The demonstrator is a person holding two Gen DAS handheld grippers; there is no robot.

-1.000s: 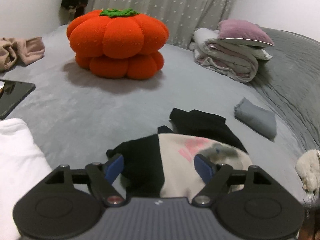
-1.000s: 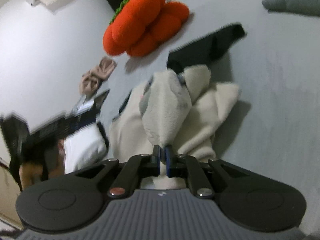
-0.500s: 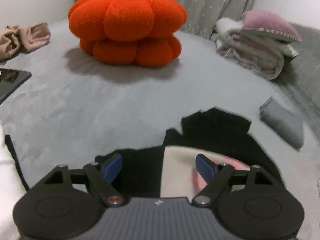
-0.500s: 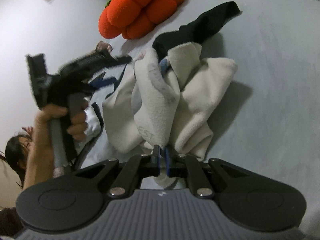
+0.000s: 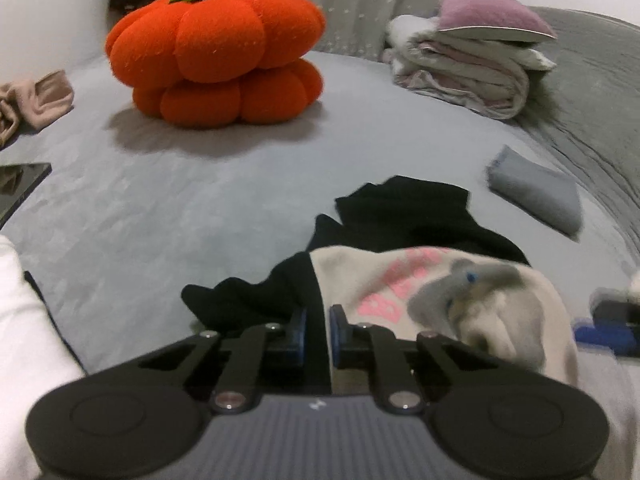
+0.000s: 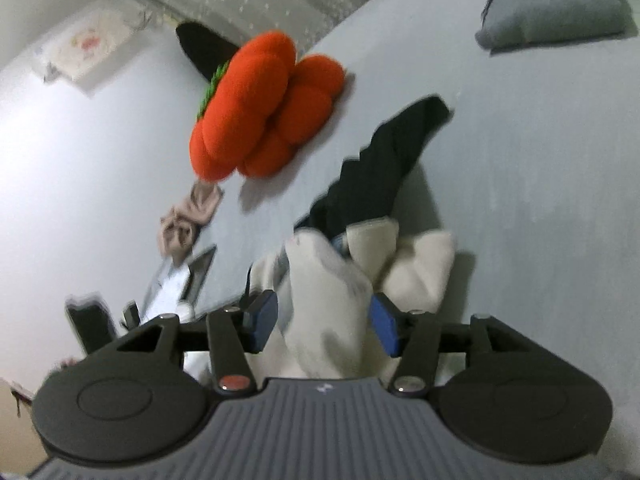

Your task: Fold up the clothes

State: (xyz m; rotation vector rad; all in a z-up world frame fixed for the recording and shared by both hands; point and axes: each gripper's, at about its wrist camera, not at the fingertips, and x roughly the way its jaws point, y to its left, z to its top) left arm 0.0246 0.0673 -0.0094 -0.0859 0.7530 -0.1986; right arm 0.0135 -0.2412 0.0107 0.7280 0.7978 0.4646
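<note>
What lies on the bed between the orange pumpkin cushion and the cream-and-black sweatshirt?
Nothing: in the left wrist view, only bare grey bedsheet lies between the pumpkin cushion and the sweatshirt.

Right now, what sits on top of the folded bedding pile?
A mauve pillow rests on the folded bedding pile. Whatever lies beneath or behind the pile is hidden.
</note>
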